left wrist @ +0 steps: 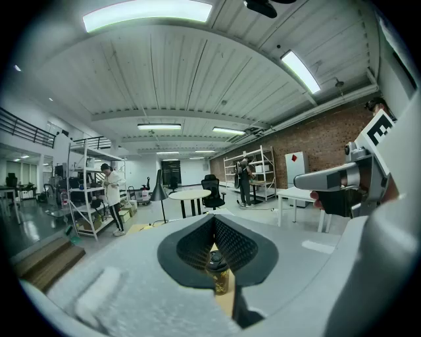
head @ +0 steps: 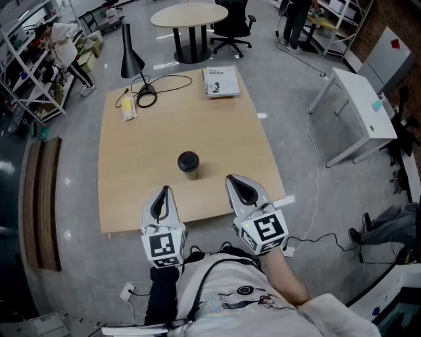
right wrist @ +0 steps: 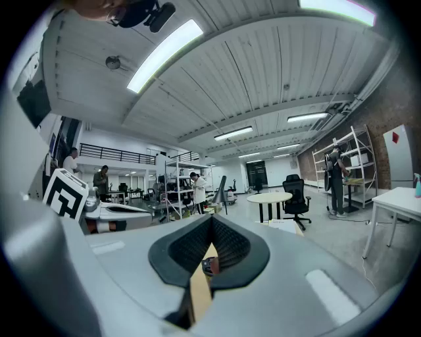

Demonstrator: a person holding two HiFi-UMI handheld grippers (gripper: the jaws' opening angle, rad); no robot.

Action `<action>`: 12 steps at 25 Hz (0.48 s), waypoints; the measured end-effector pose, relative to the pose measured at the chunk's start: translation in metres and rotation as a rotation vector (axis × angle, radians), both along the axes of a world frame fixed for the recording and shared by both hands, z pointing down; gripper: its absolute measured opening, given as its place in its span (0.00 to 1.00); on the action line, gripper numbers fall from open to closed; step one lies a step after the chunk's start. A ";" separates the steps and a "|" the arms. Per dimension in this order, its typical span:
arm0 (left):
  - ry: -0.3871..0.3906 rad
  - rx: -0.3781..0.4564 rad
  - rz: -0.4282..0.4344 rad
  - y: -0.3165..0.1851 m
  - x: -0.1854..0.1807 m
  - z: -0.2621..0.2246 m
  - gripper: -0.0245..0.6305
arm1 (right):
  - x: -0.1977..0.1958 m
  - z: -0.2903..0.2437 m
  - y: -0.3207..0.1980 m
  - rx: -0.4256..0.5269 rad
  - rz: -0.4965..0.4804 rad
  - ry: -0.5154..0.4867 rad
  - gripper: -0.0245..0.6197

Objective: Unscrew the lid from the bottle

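Both pairs of jaws are pressed together with nothing between them. The left gripper [head: 164,192] and right gripper [head: 235,181] hover side by side over the near edge of the table [head: 223,125]. Both point at the bottle [head: 189,165], probably so one can steady its body while the other turns the lid [head: 188,160]. The bottle stands upright and untouched just beyond them, towards the table's middle, with its dark lid on.

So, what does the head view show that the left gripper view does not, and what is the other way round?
Only the head view: the book and the yellow object at the far end of the wooden table. Only the left gripper view: the ceiling with its light strips. Both: the bottle, upright with its dark lid on, the black lamp, the round table, the left tongs, shut, and the right tongs.
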State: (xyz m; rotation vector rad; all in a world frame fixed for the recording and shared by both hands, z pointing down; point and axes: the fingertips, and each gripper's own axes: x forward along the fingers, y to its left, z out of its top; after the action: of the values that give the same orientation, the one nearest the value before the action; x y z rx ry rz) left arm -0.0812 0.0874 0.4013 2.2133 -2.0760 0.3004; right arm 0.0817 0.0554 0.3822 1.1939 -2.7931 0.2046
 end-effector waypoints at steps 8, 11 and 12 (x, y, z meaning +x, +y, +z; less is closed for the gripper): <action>0.006 -0.019 -0.007 -0.003 0.009 0.010 0.04 | 0.004 0.006 0.001 -0.005 -0.022 0.005 0.04; 0.005 -0.025 -0.015 -0.003 0.014 0.015 0.04 | 0.010 0.007 0.002 -0.002 -0.033 -0.005 0.04; 0.004 -0.027 -0.016 -0.003 0.016 0.017 0.04 | 0.013 0.007 0.003 -0.007 -0.036 -0.021 0.04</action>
State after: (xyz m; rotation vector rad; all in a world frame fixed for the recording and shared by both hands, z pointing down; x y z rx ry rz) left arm -0.0650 0.0845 0.4180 2.1794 -2.0743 0.3204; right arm 0.0943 0.0581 0.3894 1.1458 -2.8265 0.2249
